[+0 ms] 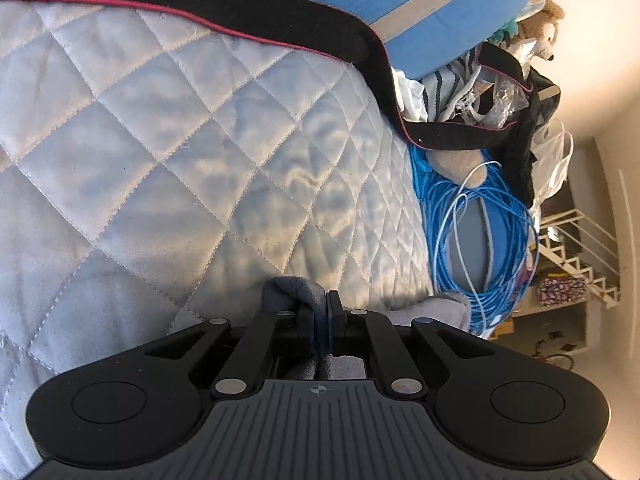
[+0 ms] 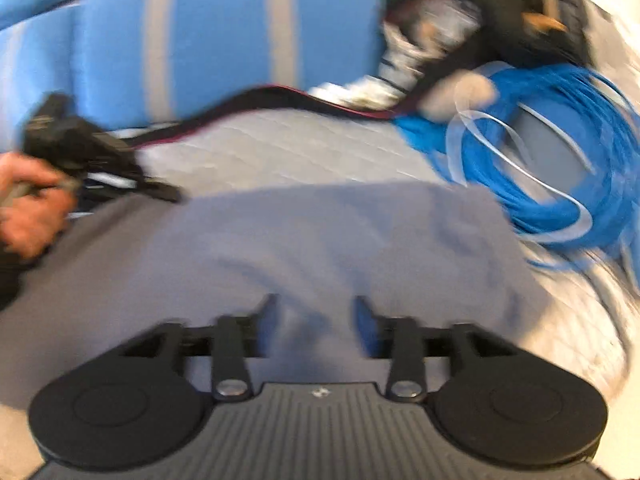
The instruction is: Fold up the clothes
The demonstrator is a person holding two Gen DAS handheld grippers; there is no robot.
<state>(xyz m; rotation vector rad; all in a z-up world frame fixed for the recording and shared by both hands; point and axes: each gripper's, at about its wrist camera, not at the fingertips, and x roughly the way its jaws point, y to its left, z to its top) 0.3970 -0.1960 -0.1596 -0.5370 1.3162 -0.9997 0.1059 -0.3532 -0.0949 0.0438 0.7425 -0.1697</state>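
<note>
Grey-blue garment (image 2: 304,236), rumpled, spread flat across the quilted bed, one bunched edge (image 1: 298,288) raised.

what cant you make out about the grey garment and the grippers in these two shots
- Left wrist view: most of the grey garment is hidden behind the left gripper, which is shut on a fold.
- Right wrist view: motion blur hides whether the open right gripper touches the cloth.
- Garment type: unclear in both.

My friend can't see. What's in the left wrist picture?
The left hand-held gripper is shut on a fold of grey cloth over a shiny quilted bed cover. Beside the bed lies a coil of blue cable.
</note>
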